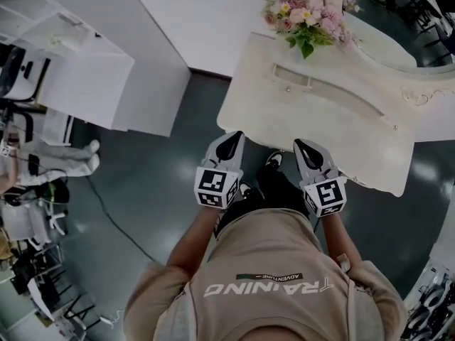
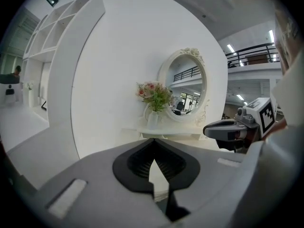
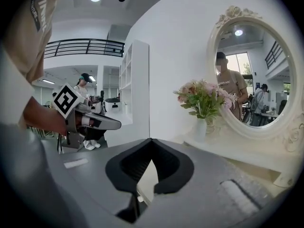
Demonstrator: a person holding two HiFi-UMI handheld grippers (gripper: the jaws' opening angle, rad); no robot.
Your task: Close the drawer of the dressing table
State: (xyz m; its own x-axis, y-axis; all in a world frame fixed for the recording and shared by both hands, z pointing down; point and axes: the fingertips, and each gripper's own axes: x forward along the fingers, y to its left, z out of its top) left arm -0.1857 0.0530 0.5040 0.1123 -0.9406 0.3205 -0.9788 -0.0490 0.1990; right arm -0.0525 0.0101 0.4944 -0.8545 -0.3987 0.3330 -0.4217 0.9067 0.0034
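Standing at the near front edge of the dressing table (image 1: 370,155): one person, a hand-held gripper in each hand.

- Left hand-held gripper (image 1: 231,139): jaws brought together at the tips, nothing between them. Only pale table surface shows through the small gap behind the pads. The tip lies at the front edge, towards the table's left corner.
- Right hand-held gripper (image 1: 302,146): jaws likewise together and empty. The tip lies at the same front edge, nearer its middle.
- Drawer: not made out as a separate part in any view. By judgement it sits in the front face under the table top, straight ahead of and just below both tips, hidden by the overhang. How far it stands out cannot be told.
- Key relation: the front edge runs crosswise before the person, from near left to far right, and the drawer's travel would run away from the body, square to that edge. Both hand-held grippers point along that line side by side, neither clearly nearer. Contact with the front cannot be confirmed.
- On the table: flowers (image 1: 306,16) in a white vase (image 3: 202,127), well beyond the tips, and an oval mirror (image 3: 249,65) at the back.
- Likely next move: a level push forward with both closed tips.
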